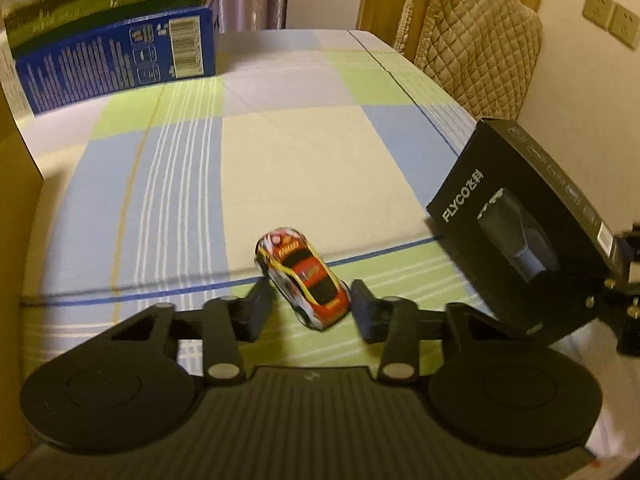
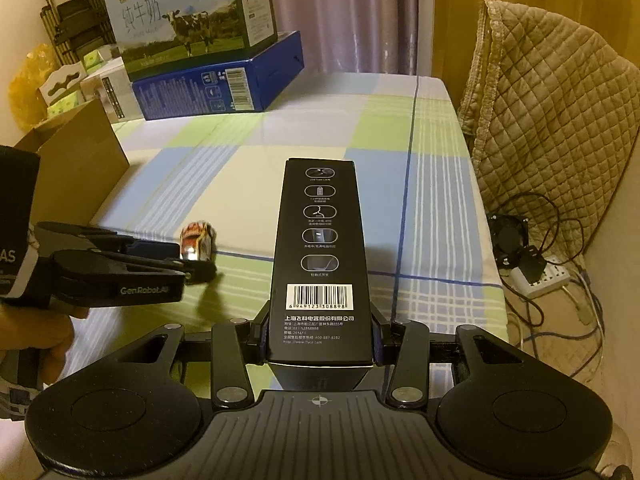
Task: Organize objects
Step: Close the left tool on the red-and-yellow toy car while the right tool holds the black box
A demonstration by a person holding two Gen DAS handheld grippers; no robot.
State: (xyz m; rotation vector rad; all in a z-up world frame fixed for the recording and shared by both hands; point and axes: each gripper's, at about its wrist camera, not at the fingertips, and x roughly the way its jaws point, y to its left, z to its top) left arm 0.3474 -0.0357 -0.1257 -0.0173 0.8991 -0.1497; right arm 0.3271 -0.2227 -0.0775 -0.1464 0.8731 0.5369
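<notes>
left gripper (image 1: pixel 312 304): jaws partly open around toy car (image 1: pixel 305 278), car tilted between the fingers, contact unclear | right gripper (image 2: pixel 318 334): clamped on black FLYCO box (image 2: pixel 318 248), box jutting forward | ahead: checked tablecloth (image 1: pixel 280 152) | far left: blue box (image 2: pixel 224 84), milk carton (image 2: pixel 188 24) stacked on it

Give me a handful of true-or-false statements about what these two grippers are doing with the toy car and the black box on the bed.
1. The right gripper is clamped on the black box. True.
2. The toy car sits between the left gripper's fingers. True.
3. The toy car is blue. False: red, yellow and white.
4. The black box lies flat on the checked sheet. False: it is held above it.
5. A milk carton rests on a blue box. True.
</notes>
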